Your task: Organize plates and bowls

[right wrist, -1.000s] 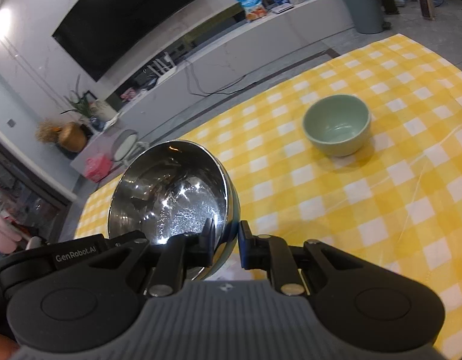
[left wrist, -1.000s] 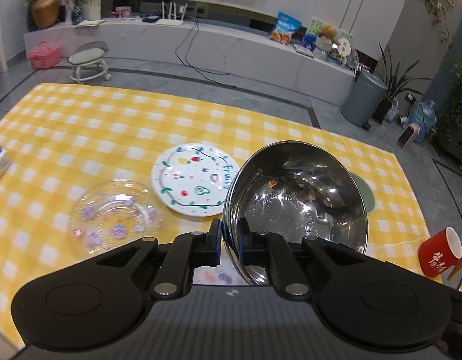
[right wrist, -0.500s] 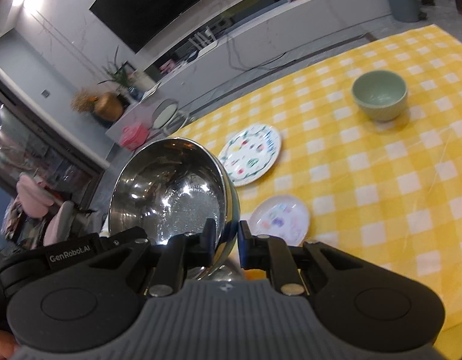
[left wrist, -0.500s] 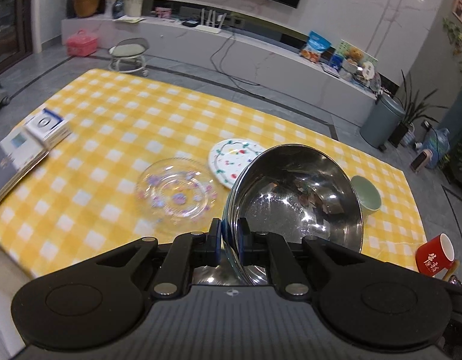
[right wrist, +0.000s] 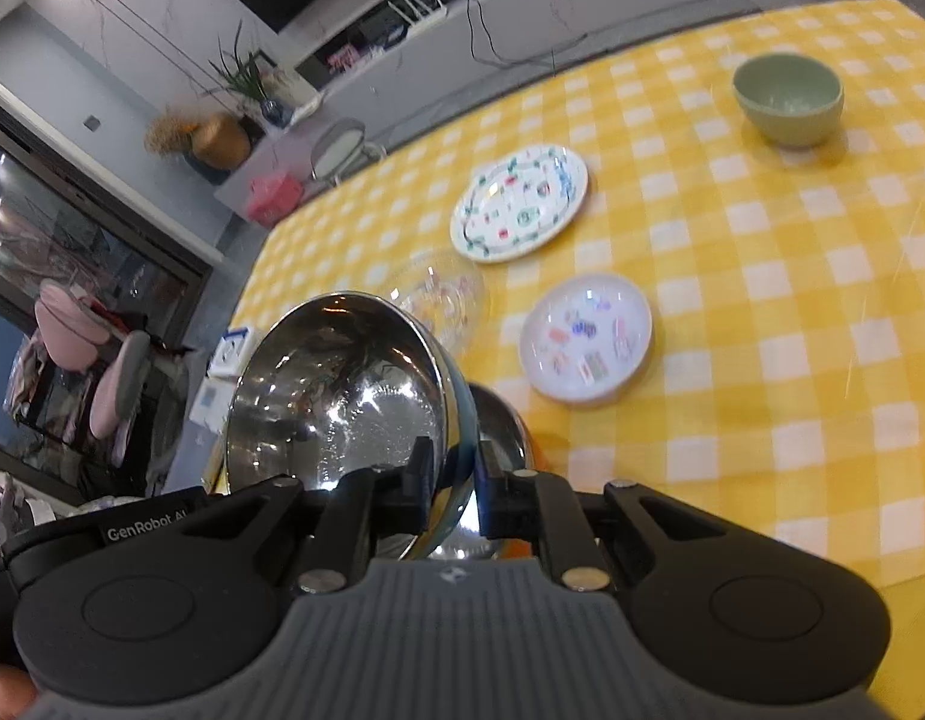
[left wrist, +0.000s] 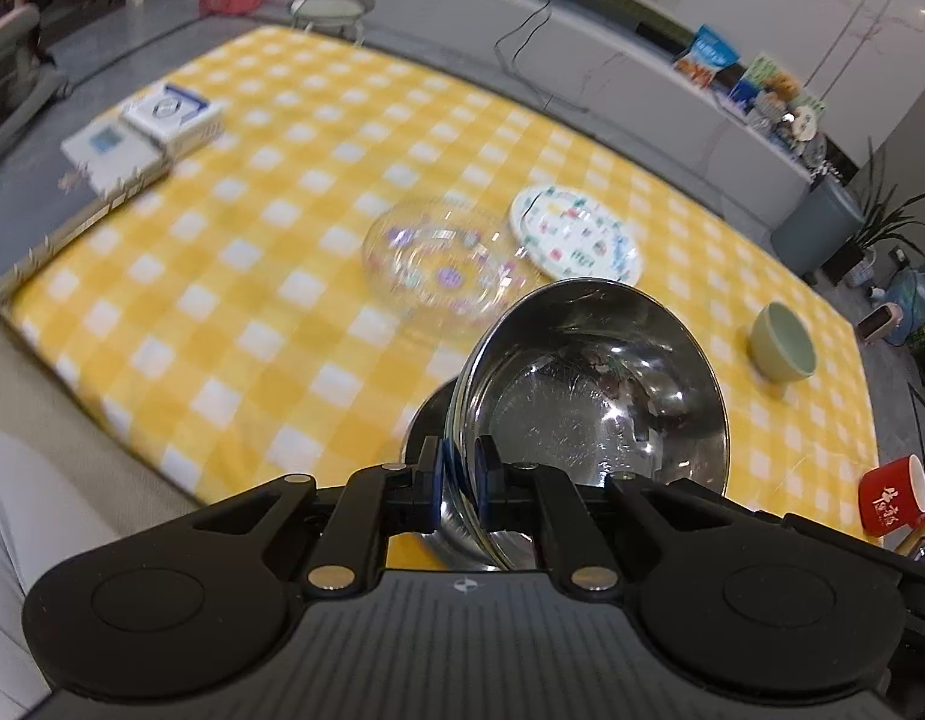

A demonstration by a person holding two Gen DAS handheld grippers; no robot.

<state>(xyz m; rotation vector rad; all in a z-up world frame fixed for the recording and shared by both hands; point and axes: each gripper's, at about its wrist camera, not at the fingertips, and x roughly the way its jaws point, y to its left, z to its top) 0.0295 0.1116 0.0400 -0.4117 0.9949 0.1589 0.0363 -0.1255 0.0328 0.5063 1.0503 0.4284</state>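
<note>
Both grippers hold one large steel bowl by opposite rims, lifted above the yellow checked table. My left gripper is shut on its rim. My right gripper is shut on the other rim of the steel bowl. A second steel bowl sits on the table right below it. On the table lie a clear glass plate, a white patterned plate, a small white saucer and a green bowl.
A red mug stands at the right table edge. White boxes lie at the far left corner. A low white cabinet and a grey bin stand beyond the table.
The steel bowl has risen and come back toward the near table edge in both grippers. More of the table shows, and the second steel bowl has come into view beneath.
</note>
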